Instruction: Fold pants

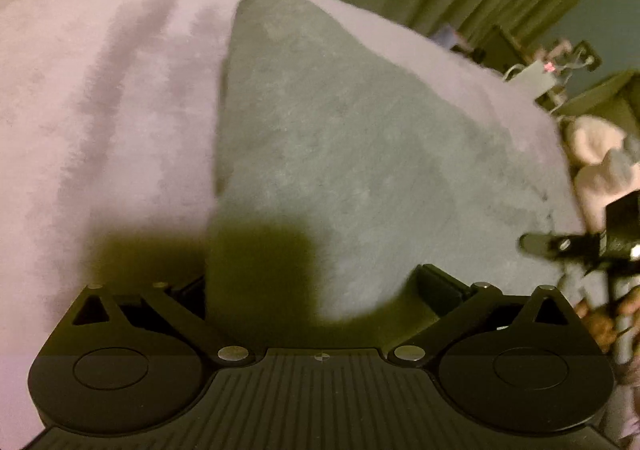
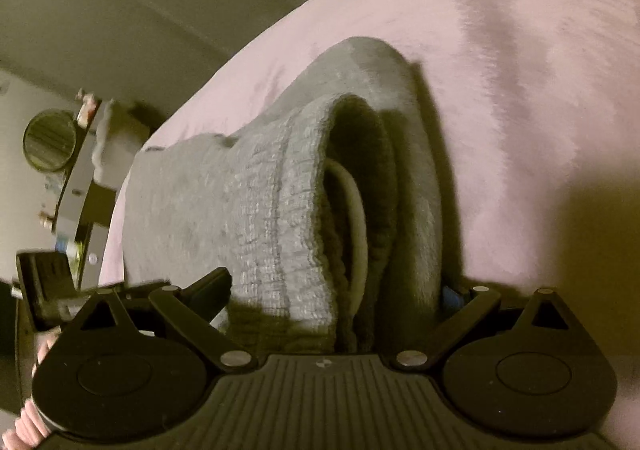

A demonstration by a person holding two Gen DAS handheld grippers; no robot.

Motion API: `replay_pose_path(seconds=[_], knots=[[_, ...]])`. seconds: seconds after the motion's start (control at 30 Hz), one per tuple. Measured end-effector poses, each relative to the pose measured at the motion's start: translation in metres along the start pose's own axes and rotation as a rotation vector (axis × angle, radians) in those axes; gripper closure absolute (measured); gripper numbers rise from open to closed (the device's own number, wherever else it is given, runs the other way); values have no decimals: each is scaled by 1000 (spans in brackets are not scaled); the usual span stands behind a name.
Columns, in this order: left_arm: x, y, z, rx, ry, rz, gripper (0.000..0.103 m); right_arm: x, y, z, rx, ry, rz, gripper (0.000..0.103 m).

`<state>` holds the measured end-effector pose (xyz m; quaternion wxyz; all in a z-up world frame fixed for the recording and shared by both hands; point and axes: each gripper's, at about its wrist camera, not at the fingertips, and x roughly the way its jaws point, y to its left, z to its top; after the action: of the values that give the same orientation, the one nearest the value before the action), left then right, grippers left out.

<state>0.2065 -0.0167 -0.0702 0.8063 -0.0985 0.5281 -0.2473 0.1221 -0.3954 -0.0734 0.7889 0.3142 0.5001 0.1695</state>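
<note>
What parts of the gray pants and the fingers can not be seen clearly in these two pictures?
- Left wrist view: the near end of the gray pants lies in the left gripper's shadow.
- Right wrist view: inside the ribbed waistband is dark; the white cord runs out of sight.
- Right gripper: its right finger is mostly hidden behind the cloth.
- Both views: background items are blurred.

Both the left hand-held gripper (image 1: 316, 286) and right hand-held gripper (image 2: 340, 290) gape wide, angled downward.
</note>
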Motion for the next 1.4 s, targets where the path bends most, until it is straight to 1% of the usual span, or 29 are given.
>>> replay_pose_path(seconds=[0.1,0.17,0.2,0.23,0.27,0.3,0.33,0.4,0.47,0.53,0.6,0.73,0.8,0.87,0.93,0.97,1.0,1.03,1.07,1.1,1.13,1.17,1.23,1.3,1.37,1.4], knots=[[11,1,-2,25,-13,0,0,-1,3,-6,-42,-22,5,4],[10,0,0,-6,-22,9,1,-2,8,-12,-64,-47,-12,4],[8,-3,-1,-10,-26,32,10,-2,10,-12,-59,-61,-28,4],[6,-8,-2,7,-26,58,17,-2,15,-15,-50,-80,-59,4],[3,-14,-3,27,-28,56,33,-1,22,-17,-59,-89,-92,4],[1,-20,-2,31,-28,65,39,1,30,-18,-78,-91,-119,11],[-1,-25,-2,32,-27,88,44,2,37,-20,-97,-84,-113,15],[-3,-35,0,48,-39,120,56,0,44,-20,-89,-93,-124,36],[-7,-48,0,82,-64,145,61,-11,43,-18,-41,-120,-85,42],[-13,-61,5,108,-90,151,65,-21,50,-18,-48,-151,-66,45],[-18,-66,9,121,-107,134,67,-28,59,-17,-68,-180,-48,46],[-18,-83,29,132,-132,133,67,-42,77,-5,-98,-255,-24,47],[-17,-90,38,146,-150,140,67,-47,81,5,-98,-288,-33,47],[-18,-98,47,175,-194,150,67,-55,82,17,-99,-340,-56,47],[-18,-102,57,174,-233,140,66,-63,77,28,-83,-386,-72,47],[-16,-104,63,165,-251,139,61,-67,72,34,-73,-410,-84,46],[-13,-106,68,158,-261,149,52,-70,69,39,-85,-428,-109,42],[-8,-104,72,148,-259,176,45,-69,67,42,-111,-437,-170,35],[-3,-102,74,135,-247,218,34,-67,66,44,-137,-438,-247,16],[-1,-100,71,127,-244,275,31,-65,65,46,-151,-441,-357,4],[1,-101,67,141,-252,339,28,-63,64,45,-154,-452,-464,4],[2,-103,62,163,-258,372,19,-62,64,42,-172,-454,-509,4],[3,-106,49,185,-280,395,11,-54,61,34,-219,-418,-506,4],[7,-113,36,205,-283,400,8,-42,55,26,-221,-377,-519,4],[13,-113,24,235,-241,408,8,-31,44,19,-189,-346,-532,4],[19,-114,18,253,-217,418,8,-26,38,16,-163,-347,-532,4]])
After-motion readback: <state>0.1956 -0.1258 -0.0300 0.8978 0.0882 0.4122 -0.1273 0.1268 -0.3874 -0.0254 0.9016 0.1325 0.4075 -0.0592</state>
